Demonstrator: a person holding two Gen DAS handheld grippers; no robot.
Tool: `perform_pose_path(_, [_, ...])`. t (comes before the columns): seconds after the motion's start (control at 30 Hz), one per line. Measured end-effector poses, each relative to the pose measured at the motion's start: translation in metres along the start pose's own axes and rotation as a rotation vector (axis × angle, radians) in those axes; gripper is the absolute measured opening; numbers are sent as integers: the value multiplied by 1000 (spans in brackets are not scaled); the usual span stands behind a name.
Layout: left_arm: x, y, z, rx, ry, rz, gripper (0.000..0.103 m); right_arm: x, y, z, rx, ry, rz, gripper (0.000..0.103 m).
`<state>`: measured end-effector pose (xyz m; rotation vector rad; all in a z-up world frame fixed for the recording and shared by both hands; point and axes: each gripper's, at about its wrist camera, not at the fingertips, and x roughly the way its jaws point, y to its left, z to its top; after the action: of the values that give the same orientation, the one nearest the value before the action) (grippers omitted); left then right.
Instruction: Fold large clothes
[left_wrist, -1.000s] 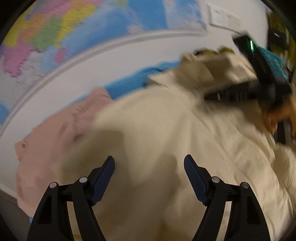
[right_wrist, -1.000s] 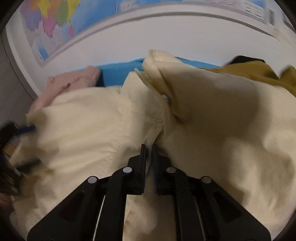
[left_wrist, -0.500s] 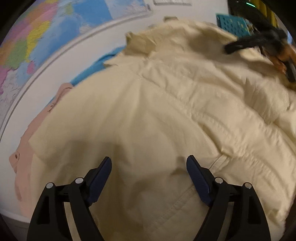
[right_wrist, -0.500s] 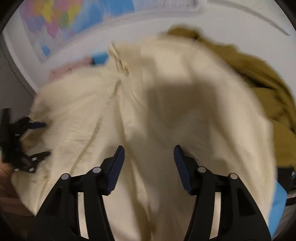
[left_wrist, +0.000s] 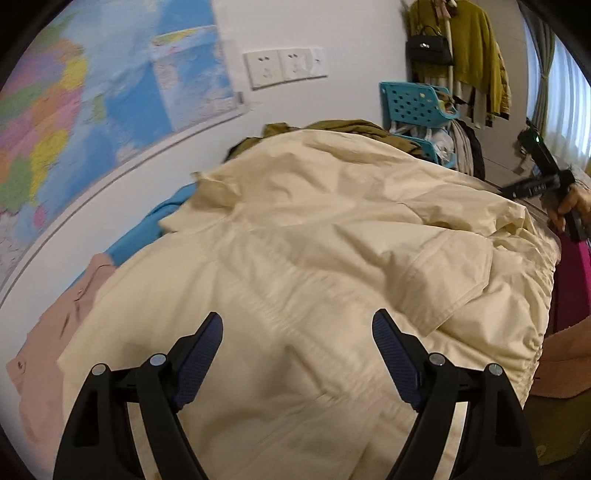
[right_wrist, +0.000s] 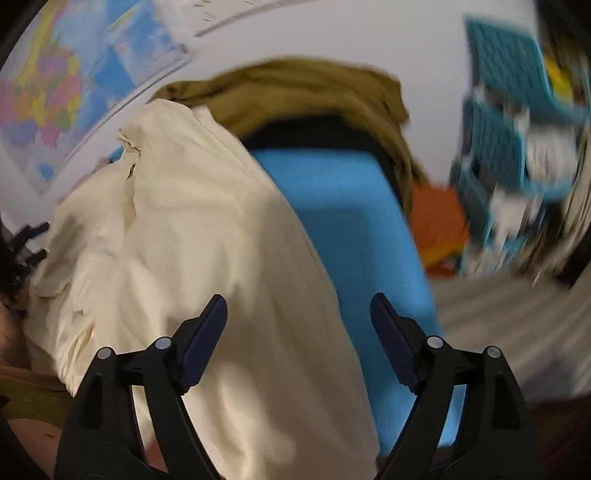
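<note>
A large cream jacket (left_wrist: 325, 266) lies spread and rumpled over a blue-covered table (right_wrist: 343, 206). My left gripper (left_wrist: 297, 339) hovers open above its near part, nothing between the fingers. In the right wrist view the same cream jacket (right_wrist: 192, 236) fills the left half, its right edge falling along the blue table. My right gripper (right_wrist: 297, 325) hangs over that edge; its jaws are opening and hold nothing. In the left wrist view the right gripper's body and the hand holding it show at the far right (left_wrist: 546, 188).
A pink garment (left_wrist: 55, 332) lies left of the jacket, an olive garment (right_wrist: 303, 92) at its far end. A map (left_wrist: 74, 110) hangs on the wall behind. A teal rack (left_wrist: 417, 107) and hanging clothes (left_wrist: 476, 55) stand at the right. An orange thing (right_wrist: 439, 221) lies on the floor.
My right gripper let go of the jacket's front fabric, opened wide and swept right to the jacket's edge. My left gripper stayed open and shifted across the jacket, turning toward the room's right side.
</note>
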<state>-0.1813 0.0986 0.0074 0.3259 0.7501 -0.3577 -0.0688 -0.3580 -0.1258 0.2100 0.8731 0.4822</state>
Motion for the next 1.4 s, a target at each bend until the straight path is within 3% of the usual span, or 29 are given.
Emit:
perform_pose_path(0.03, [4,-3,2,1,9,-8,80,-4,0,-4,-10,-25,33,65])
perform_pose_path(0.07, [10,-7,5,3,21,-16,80,-3,2,-5,-13,-15,71,46])
perform_pose_path(0.1, [14,-8,7,4,29,-19,80,-3,4,-5,-26,-14,72,39])
perform_pose_path(0.17, [20,-14,11,4,43,-27,80,-5,9,-2,-70,-16,96,7])
perform_pose_path(0.23, [24,-17,14,4,44,-33,80,-20,7,7,-76,-50,95,6])
perform_pose_path(0.4, [32,-26,26,-12,51,-45,80,-94,16,61,-111,-238,128,5])
perform_pose_path(0.57, [41,-34,33,-18,53,-73,80,-101,56,93,-245,-170,114,6])
perform_pose_path(0.87, [48,-31,38,-66,54,-135,80,-97,143,108,-385,-135,309,6])
perform_pose_path(1.1, [6,1,29,-182,-95,-234,81,-33,257,148,-508,8,368,7])
perform_pose_path(1.3, [-13,21,1,-227,-114,-199,83,67,320,160,-507,180,338,10])
perform_pose_path(1.33, [-12,24,-2,-237,-107,-193,83,77,325,159,-497,197,336,15])
perform_pose_path(1.37, [-11,27,-7,-249,-97,-186,83,93,330,160,-477,222,330,36])
perform_pose_path(1.4, [-10,30,-10,-256,-90,-184,83,105,333,162,-446,253,331,48])
